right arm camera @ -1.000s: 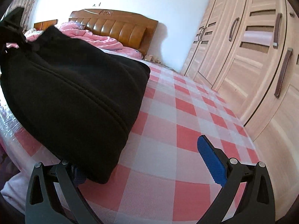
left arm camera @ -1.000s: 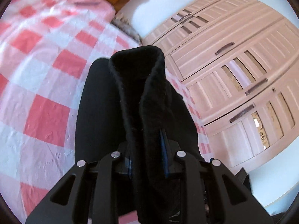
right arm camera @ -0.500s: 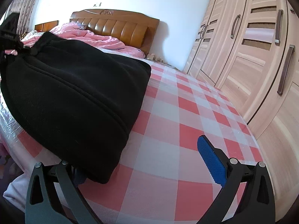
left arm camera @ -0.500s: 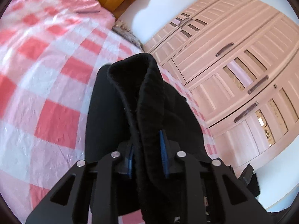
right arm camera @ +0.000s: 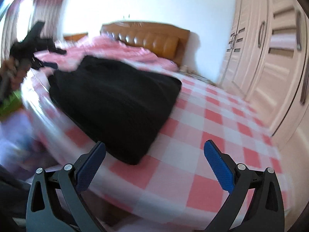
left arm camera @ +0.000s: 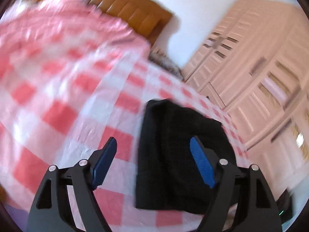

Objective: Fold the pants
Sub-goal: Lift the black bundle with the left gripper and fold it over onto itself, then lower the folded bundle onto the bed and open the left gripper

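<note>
The black pants (left arm camera: pixel 173 154) lie folded in a thick bundle on the pink checked bed sheet (left arm camera: pixel 63 116); they also show in the right wrist view (right arm camera: pixel 115 104). My left gripper (left arm camera: pixel 154 154) is open and empty, above the bundle's left edge. My right gripper (right arm camera: pixel 154 154) is open and empty, drawn back from the bundle's near corner. The left gripper shows in the right wrist view (right arm camera: pixel 32 44), at the far left beyond the bundle. Both views are blurred by motion.
A brown padded headboard (right arm camera: pixel 146 38) and a crumpled pink quilt (right arm camera: pixel 115 48) are at the bed's far end. A tall pale wood wardrobe (right arm camera: pixel 270 58) runs along the right side. The bed's edge (right arm camera: pixel 48 127) drops off to the left.
My left gripper has opened and let go of the pants, which now lie flat on the bed. Both grippers have pulled back from the bundle.
</note>
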The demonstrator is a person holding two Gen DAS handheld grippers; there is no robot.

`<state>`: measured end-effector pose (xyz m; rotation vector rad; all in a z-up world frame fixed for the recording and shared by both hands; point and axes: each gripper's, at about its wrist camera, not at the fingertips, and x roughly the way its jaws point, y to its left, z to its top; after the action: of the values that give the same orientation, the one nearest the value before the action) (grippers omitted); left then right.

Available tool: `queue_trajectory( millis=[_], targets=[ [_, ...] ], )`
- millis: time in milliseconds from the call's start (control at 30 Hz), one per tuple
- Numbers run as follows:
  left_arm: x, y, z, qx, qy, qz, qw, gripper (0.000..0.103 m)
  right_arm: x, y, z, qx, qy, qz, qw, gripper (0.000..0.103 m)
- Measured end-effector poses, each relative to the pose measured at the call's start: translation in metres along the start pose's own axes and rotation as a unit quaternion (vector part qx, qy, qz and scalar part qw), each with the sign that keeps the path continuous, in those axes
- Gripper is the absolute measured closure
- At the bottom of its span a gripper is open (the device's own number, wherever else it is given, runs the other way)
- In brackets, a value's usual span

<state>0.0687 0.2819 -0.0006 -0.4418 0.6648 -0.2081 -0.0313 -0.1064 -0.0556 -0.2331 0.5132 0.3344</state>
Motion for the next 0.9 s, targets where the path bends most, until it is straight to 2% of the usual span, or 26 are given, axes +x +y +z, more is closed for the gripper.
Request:
queue_trajectory(
  millis=[100,200,300,333,433,500,533,633,767,900],
  targets=[
    [-0.002,-0.065,-0.003,0.091,0.012,-0.034,0.9952,0.015,-0.009,-0.016,0.013,0.053,-0.029,0.019,0.998,0.005],
    [0.028,-0.11,-0.011,0.143,0.055,-0.067,0.986,0.014,0.001,-0.022,0.032,0.08,-0.036,0.039,0.995,0.005],
    [0.065,-0.132,-0.022,0.168,0.097,-0.064,0.979,0.015,0.015,-0.014,0.046,0.078,-0.028,0.077,0.994,0.005],
    [0.08,-0.134,-0.027,0.171,0.127,-0.064,0.975,0.017,0.017,-0.009,0.046,0.072,-0.024,0.085,0.994,0.005],
    [0.091,-0.124,-0.047,0.18,0.191,-0.047,0.9638,0.028,0.029,0.016,0.037,0.016,0.005,0.089,0.996,0.005],
    [0.078,-0.114,-0.058,0.194,0.19,-0.052,0.961,0.03,0.037,0.024,0.027,-0.001,0.029,0.081,0.996,0.005],
    [0.069,-0.104,-0.061,0.183,0.187,-0.065,0.9631,0.033,0.041,0.025,0.023,0.0,0.039,0.082,0.996,0.005],
    [0.059,-0.091,-0.061,0.162,0.182,-0.068,0.9676,0.044,0.056,0.018,0.013,0.035,0.071,0.094,0.992,0.005],
    [0.057,-0.095,-0.066,0.167,0.169,-0.057,0.9696,0.044,0.042,0.005,0.016,0.054,0.047,0.101,0.992,0.005],
    [0.058,-0.102,-0.072,0.177,0.156,-0.033,0.9713,0.044,0.037,-0.019,0.04,0.09,0.022,0.104,0.99,0.005]
  ],
)
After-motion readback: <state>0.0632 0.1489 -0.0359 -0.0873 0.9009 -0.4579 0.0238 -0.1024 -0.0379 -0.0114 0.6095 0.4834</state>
